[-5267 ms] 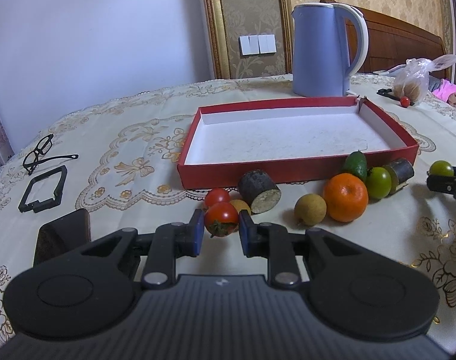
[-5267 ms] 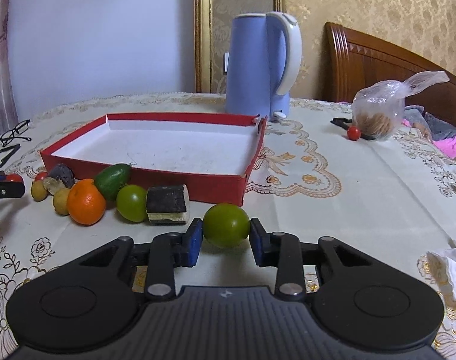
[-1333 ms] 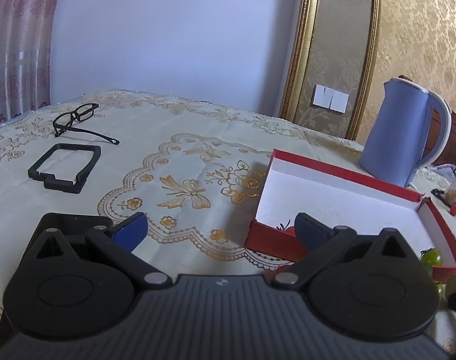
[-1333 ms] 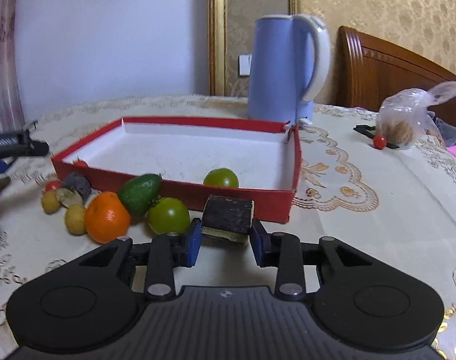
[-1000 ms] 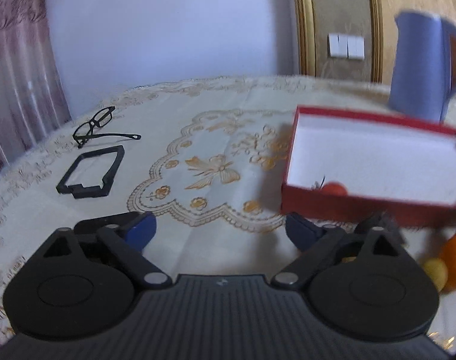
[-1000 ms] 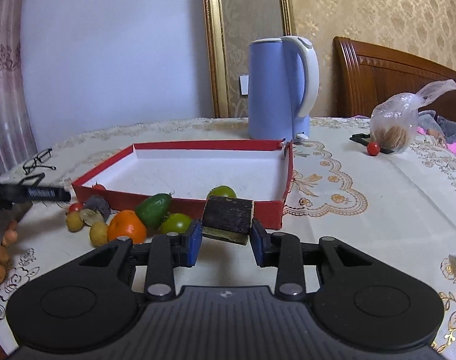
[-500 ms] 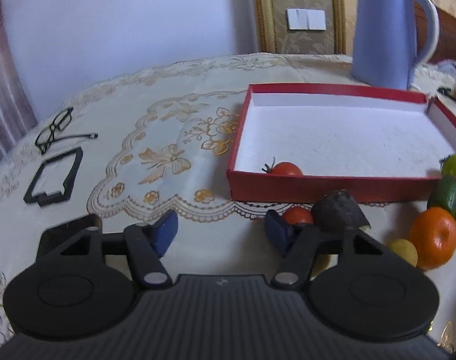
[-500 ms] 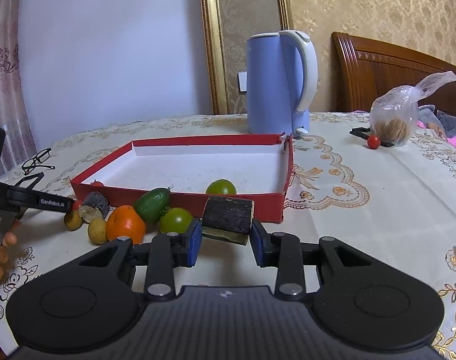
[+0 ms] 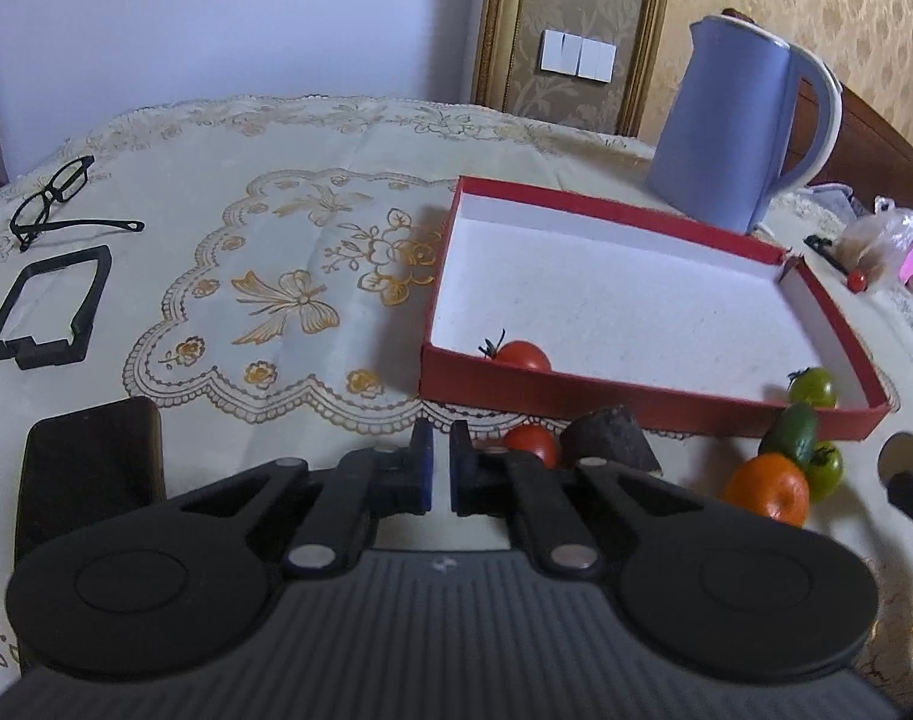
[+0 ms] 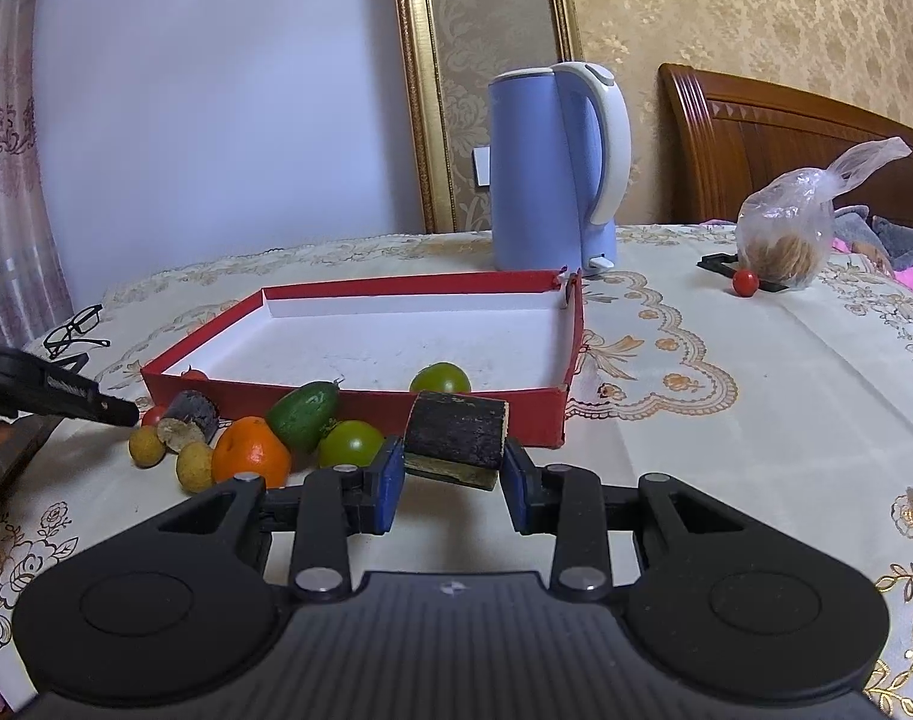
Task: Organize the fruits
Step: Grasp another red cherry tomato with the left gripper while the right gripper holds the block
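My left gripper (image 9: 441, 474) is shut with nothing between its pads, low over the cloth just left of a red tomato (image 9: 531, 444) and a dark cut chunk (image 9: 606, 438). The red box (image 9: 636, 402) holds a red tomato (image 9: 519, 355) and a green tomato (image 9: 813, 387). My right gripper (image 10: 452, 471) is shut on a dark cane piece (image 10: 456, 429), held above the cloth before the box's front wall (image 10: 516, 414). An orange (image 10: 249, 459), a green oval fruit (image 10: 303, 417), a green tomato (image 10: 351, 444) and two yellow longans (image 10: 146, 447) lie in front of the box.
A blue kettle (image 9: 738, 132) stands behind the box. Glasses (image 9: 54, 192), a black frame (image 9: 48, 306) and a dark phone (image 9: 90, 468) lie at the left. A plastic bag (image 10: 786, 234) and a small red tomato (image 10: 744, 282) sit far right.
The left gripper's jaws went from wide apart to shut, empty, while it swung toward the fruits by the box. The right gripper kept still with the cane piece.
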Demonstrator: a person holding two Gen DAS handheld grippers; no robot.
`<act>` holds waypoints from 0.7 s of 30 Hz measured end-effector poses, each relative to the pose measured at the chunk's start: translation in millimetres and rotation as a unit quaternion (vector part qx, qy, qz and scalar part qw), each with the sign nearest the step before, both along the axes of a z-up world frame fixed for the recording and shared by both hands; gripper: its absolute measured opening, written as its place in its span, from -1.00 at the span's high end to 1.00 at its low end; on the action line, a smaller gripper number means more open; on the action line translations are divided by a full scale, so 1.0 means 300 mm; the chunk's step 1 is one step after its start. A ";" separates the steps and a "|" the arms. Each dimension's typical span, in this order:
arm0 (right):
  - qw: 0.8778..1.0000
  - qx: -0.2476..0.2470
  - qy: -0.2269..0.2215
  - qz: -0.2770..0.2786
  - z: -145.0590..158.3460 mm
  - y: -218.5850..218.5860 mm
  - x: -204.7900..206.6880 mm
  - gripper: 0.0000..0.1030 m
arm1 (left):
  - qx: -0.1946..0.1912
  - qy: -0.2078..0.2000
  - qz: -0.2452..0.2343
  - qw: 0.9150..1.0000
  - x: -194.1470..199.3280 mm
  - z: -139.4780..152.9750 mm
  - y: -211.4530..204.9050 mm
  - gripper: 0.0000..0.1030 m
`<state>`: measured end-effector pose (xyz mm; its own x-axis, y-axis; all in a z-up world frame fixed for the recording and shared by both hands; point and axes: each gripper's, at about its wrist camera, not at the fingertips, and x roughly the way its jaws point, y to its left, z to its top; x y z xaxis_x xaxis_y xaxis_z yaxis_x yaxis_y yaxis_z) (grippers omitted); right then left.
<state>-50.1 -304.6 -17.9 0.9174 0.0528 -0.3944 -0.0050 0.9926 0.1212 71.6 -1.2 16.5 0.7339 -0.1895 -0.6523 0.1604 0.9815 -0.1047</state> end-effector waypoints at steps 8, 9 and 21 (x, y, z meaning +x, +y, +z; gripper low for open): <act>1.000 -0.004 0.002 0.003 -0.006 0.010 0.004 0.35 | -0.039 0.005 -0.026 0.999 0.018 0.021 -0.024 0.25; 1.000 -0.004 0.002 0.003 -0.006 0.010 0.003 0.35 | -0.038 0.005 -0.028 0.999 0.019 0.023 -0.033 0.24; 1.000 0.000 0.000 0.001 -0.004 -0.004 -0.003 0.34 | -0.022 0.011 -0.027 0.999 0.010 0.002 -0.037 0.22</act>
